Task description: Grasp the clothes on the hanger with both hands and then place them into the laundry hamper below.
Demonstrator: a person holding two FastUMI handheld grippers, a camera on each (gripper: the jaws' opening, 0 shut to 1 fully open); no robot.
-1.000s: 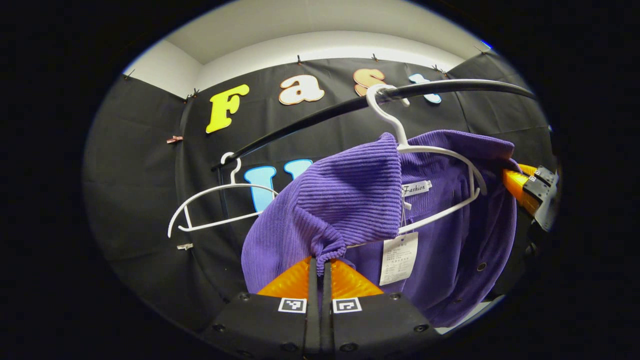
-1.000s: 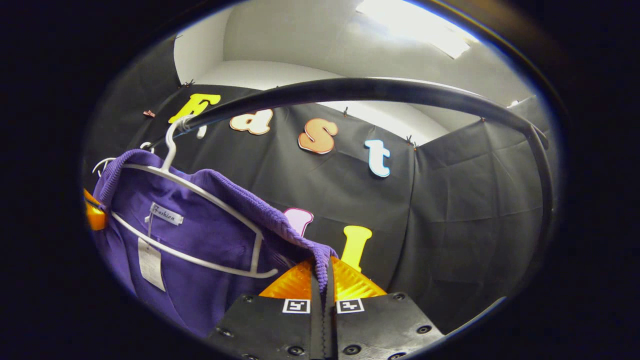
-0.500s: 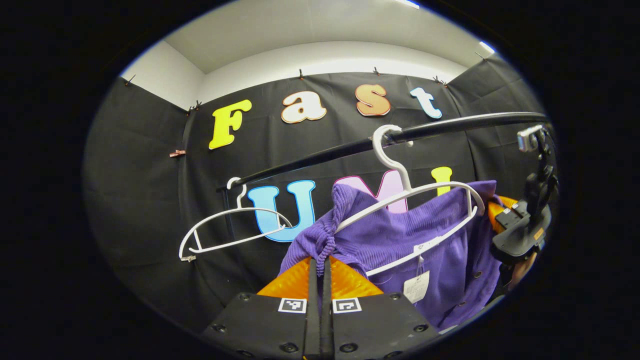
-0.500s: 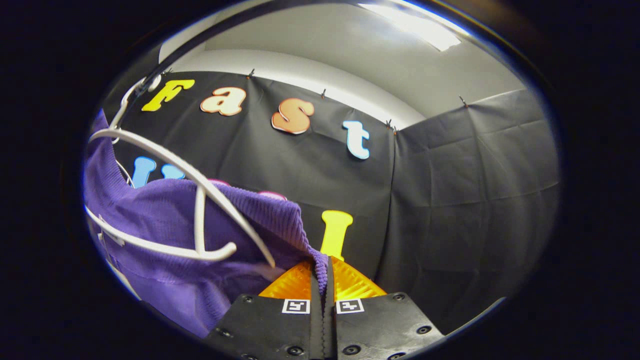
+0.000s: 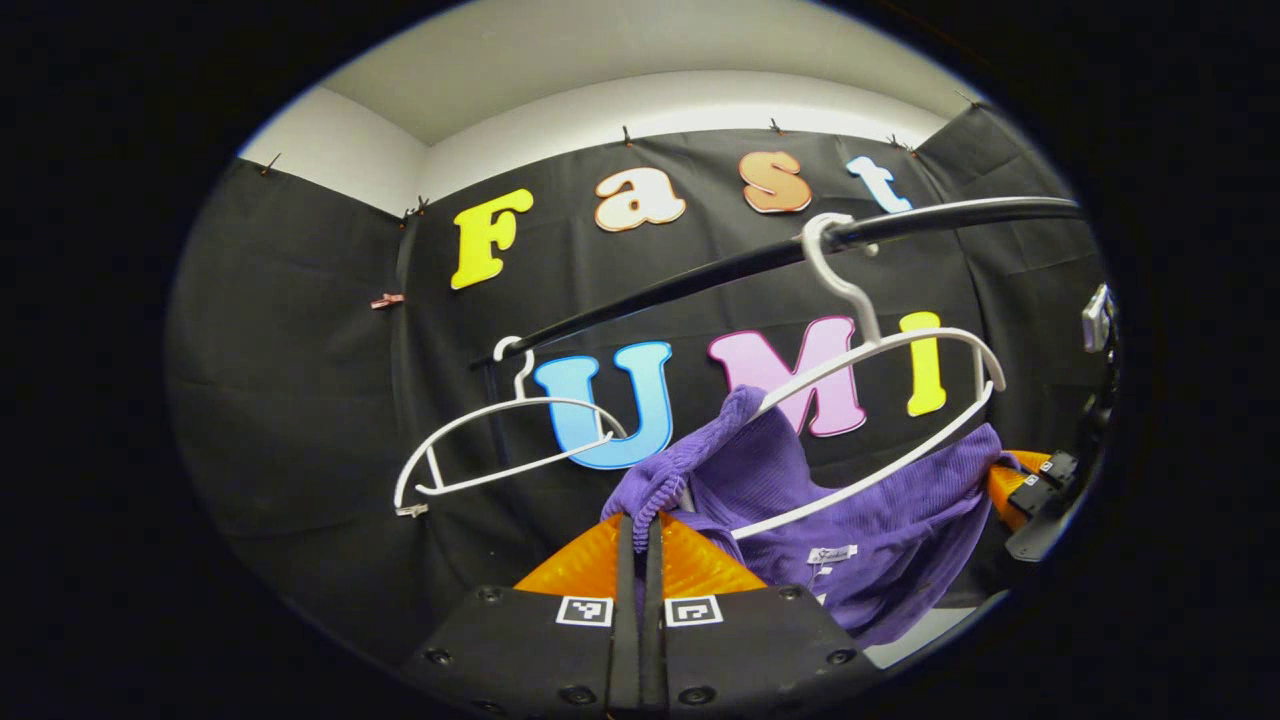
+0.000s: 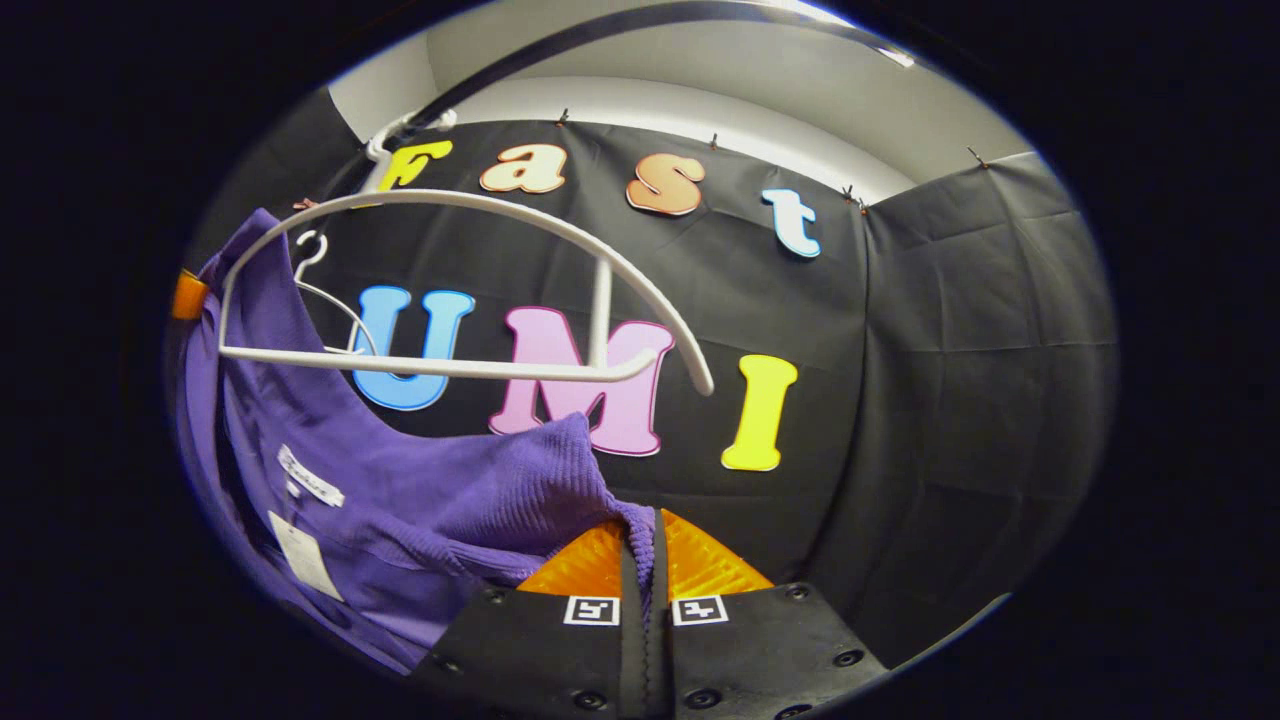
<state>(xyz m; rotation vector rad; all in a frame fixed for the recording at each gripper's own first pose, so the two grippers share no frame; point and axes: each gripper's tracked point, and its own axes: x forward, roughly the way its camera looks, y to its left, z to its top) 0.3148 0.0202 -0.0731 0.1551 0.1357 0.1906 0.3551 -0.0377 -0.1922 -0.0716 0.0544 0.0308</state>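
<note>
Purple ribbed garment point(image 5: 880, 510) hangs stretched between two handheld grippers, low in front of the booth's black cloth wall point(image 5: 300, 380).

In the left gripper view, the left gripper point(image 5: 640, 525) sits at the bottom centre with its two fingers pressed together on a bunched fold of the purple knit, one shoulder of the garment. From that pinch the cloth drops and sags away to the right, where the right gripper point(image 5: 1020, 490) shows at the far edge, touching the garment's other end. A small white neck label point(image 5: 832, 553) shows on the inner side of the cloth.

In the right gripper view, the right gripper point(image 6: 645, 525) has its fingers closed on a thin edge of the same purple knit, which spreads down and to the left from there. A white paper tag point(image 6: 305, 560) hangs inside the garment.

Just above the cloth hangs a white plastic hanger point(image 5: 880, 400), tilted, its hook over a black rail point(image 5: 700, 280). The garment lies below the hanger's arms; whether it touches the lower bar cannot be told. A second white hanger point(image 5: 500, 440), bare, hangs farther left on the same rail.
</note>
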